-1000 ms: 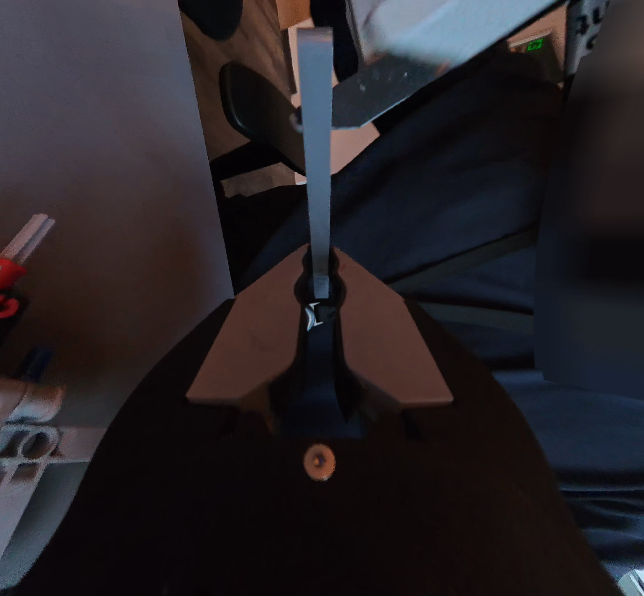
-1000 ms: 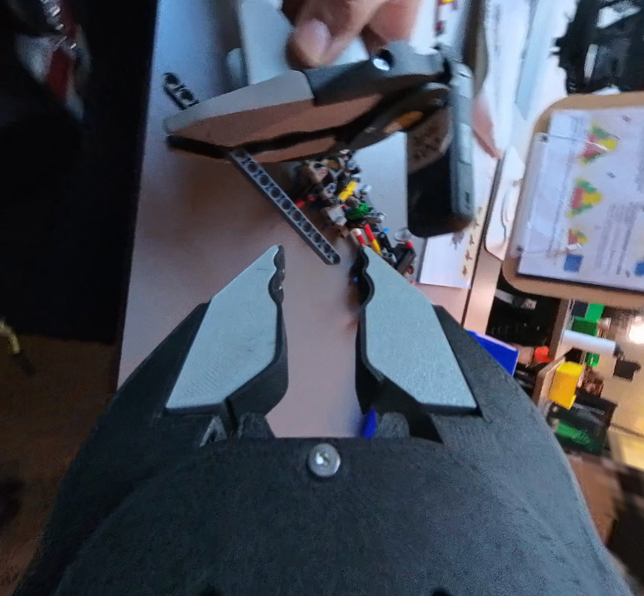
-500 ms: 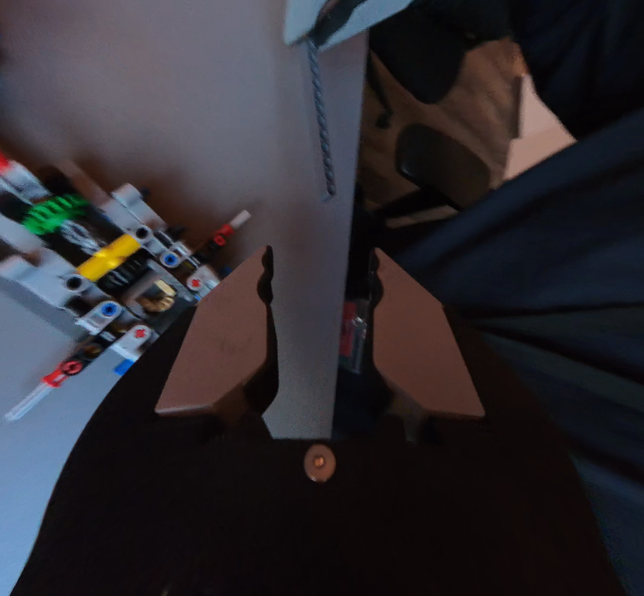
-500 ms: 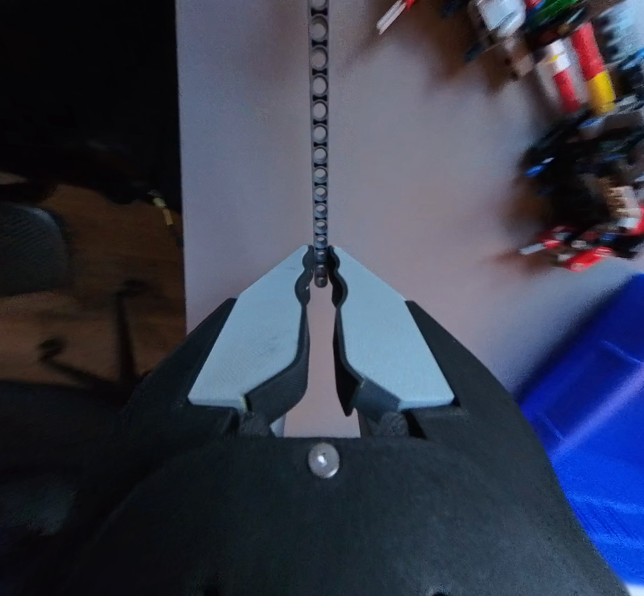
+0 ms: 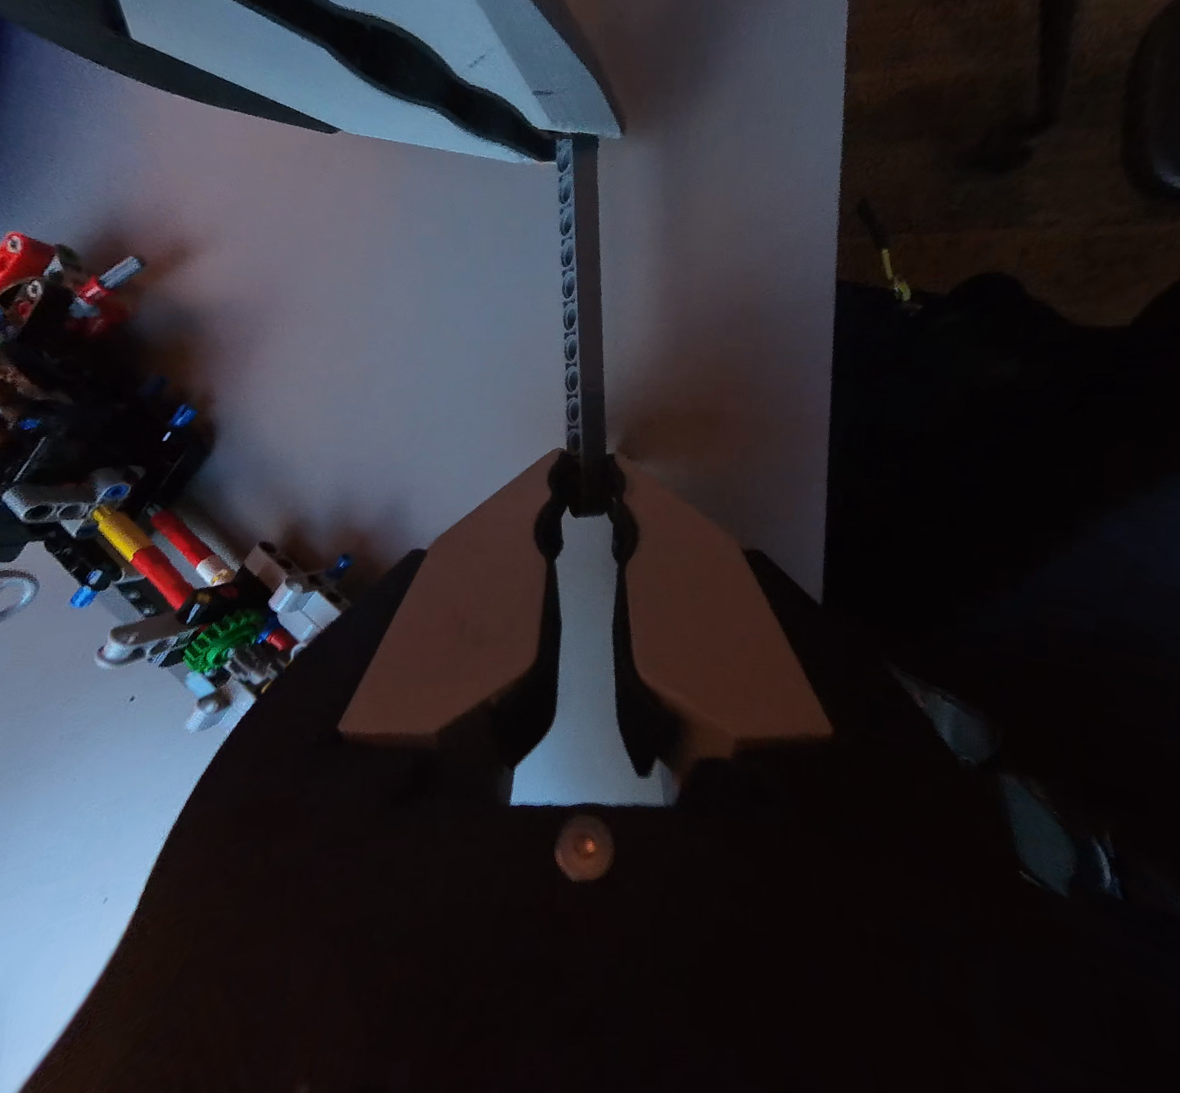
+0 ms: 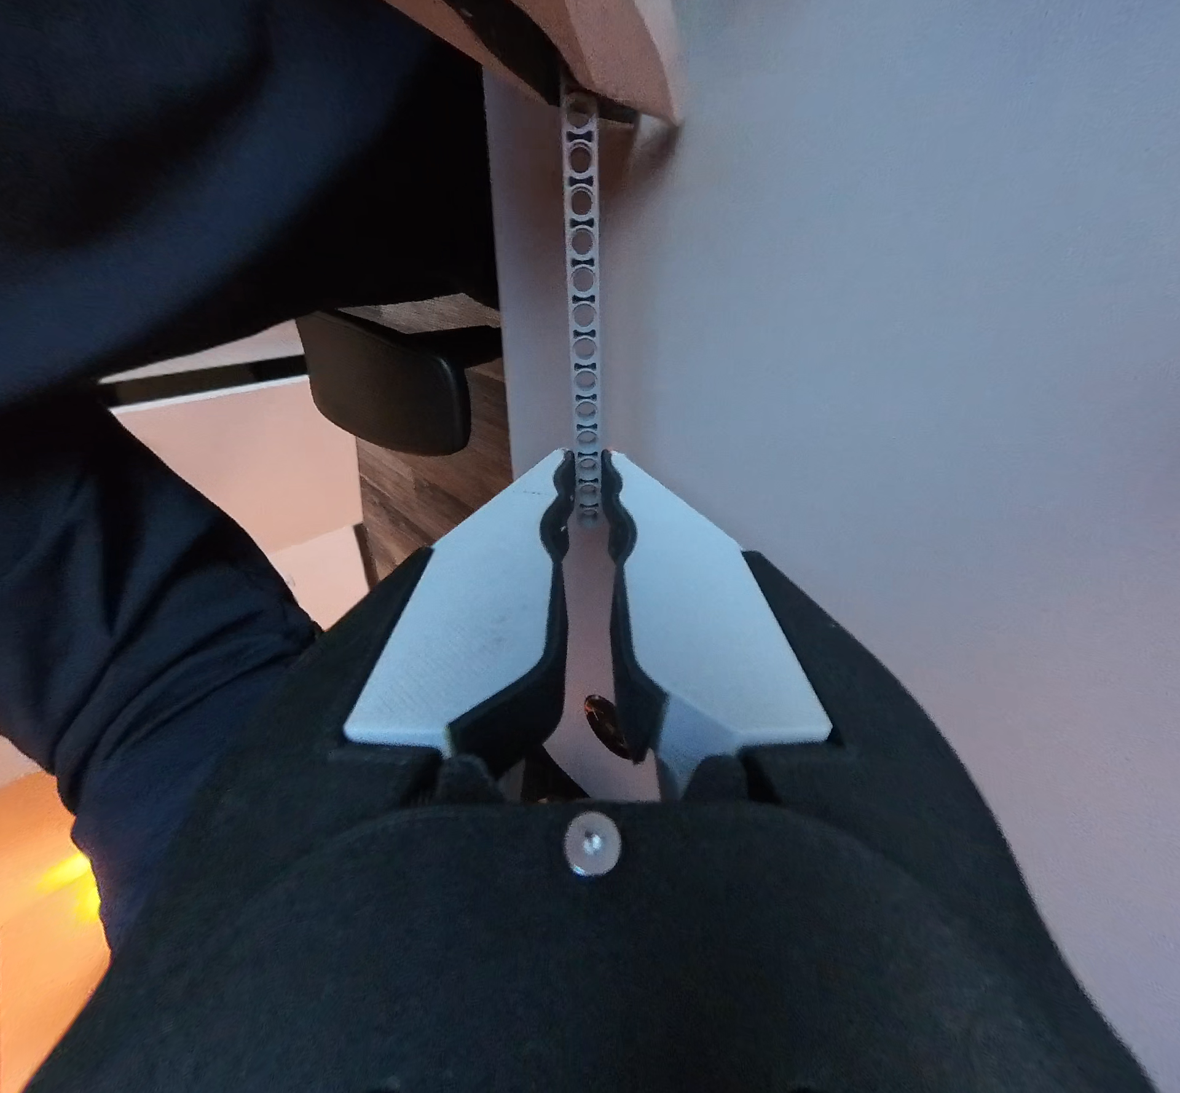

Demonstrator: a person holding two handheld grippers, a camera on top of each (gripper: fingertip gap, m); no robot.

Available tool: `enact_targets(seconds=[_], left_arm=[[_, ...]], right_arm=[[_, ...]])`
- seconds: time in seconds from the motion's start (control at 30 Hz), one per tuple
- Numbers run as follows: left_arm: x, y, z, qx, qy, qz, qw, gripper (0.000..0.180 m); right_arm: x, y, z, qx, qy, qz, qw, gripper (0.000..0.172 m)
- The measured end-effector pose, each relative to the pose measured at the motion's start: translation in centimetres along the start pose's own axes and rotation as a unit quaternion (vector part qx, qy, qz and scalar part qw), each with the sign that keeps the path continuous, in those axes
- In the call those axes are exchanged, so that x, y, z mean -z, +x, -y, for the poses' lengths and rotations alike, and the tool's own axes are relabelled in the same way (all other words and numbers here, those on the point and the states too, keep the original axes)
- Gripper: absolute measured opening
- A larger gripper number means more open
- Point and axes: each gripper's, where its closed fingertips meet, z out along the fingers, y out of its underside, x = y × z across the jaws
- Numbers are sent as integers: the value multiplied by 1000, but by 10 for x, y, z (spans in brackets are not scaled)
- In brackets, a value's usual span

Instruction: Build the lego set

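Since the earlier frames the left gripper (image 5: 586,481), which stood wide apart from the beam, has come onto its free end, so both grippers now clamp one long grey holed beam (image 6: 582,270). The white table (image 5: 383,309) lies beneath; a pile of small coloured building parts (image 5: 159,583) sits to the left gripper's left. The beam runs straight ahead from each set of fingertips, its long axis bridging them. The right gripper (image 6: 587,487) pinches the opposite end, pads pressed to its narrow sides.
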Motion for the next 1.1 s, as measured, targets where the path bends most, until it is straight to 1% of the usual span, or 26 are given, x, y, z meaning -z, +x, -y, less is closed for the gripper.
enact_targets(seconds=[0.03, 0.1, 0.13, 0.17, 0.2, 0.27, 0.33, 0.37, 0.43, 0.47, 0.57, 0.6, 0.63, 0.7, 0.73, 0.8, 0.83, 0.87, 0.9, 1.0, 1.03, 1.1], left_arm=[[-1, 1, 1, 7, -2, -9, 1000, 8], [-2, 6, 3, 53, -10, -54, 997, 9], [-2, 8, 6, 86, -4, -81, 993, 8], [-1, 12, 10, 122, 5, -113, 986, 8], [0, 14, 13, 157, 12, -143, 977, 9], [2, 18, 17, 219, 18, -198, 955, 8], [2, 15, 18, 277, 20, -231, 933, 8], [3, 14, 20, 295, 26, -245, 923, 8], [6, 13, 25, 319, 36, -268, 908, 8], [7, 13, 28, 329, 39, -277, 902, 8], [-1, 13, 28, 354, 27, -274, 894, 9], [-3, 13, 28, 361, 28, -273, 892, 9], [-5, 14, 30, 368, 32, -275, 888, 9], [-3, 23, 32, 370, 29, -299, 879, 22], [-2, 28, 33, 370, 25, -309, 875, 23], [0, 32, 34, 365, 22, -312, 877, 28], [2, 33, 35, 363, 23, -308, 879, 35], [6, 33, 36, 358, 23, -304, 882, 46], [11, 33, 37, 349, 25, -302, 887, 52], [39, 24, 39, 311, 43, -287, 905, 52], [49, 14, 37, 297, 47, -273, 914, 52], [65, -17, 24, 276, 41, -222, 934, 53]], right_arm=[[-1, 3, -2, -7, 2, -3, 1000, 5], [0, 8, -4, -35, 11, -9, 999, 8], [2, 11, -5, -52, 22, -22, 998, 16], [5, 15, -6, -60, 40, -43, 996, 23], [8, 18, -6, -59, 63, -71, 994, 24], [16, 26, -5, -46, 118, -157, 979, 25], [30, 29, -4, -32, 188, -258, 947, 25], [36, 27, -2, -28, 227, -298, 927, 21], [39, 24, 0, -27, 287, -361, 887, 17], [37, 25, -1, -35, 301, -392, 869, 17], [31, 35, -7, -82, 325, -473, 815, 19], [28, 38, -9, -94, 328, -491, 802, 19], [23, 42, -12, -101, 319, -506, 795, 18], [27, 45, -17, -95, 312, -542, 774, 17], [29, 48, -22, -99, 295, -556, 770, 15], [36, 52, -28, -100, 270, -576, 765, 13], [40, 53, -27, -96, 267, -581, 763, 14], [43, 53, -25, -92, 268, -582, 762, 14], [46, 53, -23, -86, 268, -585, 761, 16], [58, 52, -32, -85, 247, -624, 736, 22], [59, 49, -38, -93, 243, -632, 730, 20], [54, 40, -44, -103, 252, -619, 736, 8]])
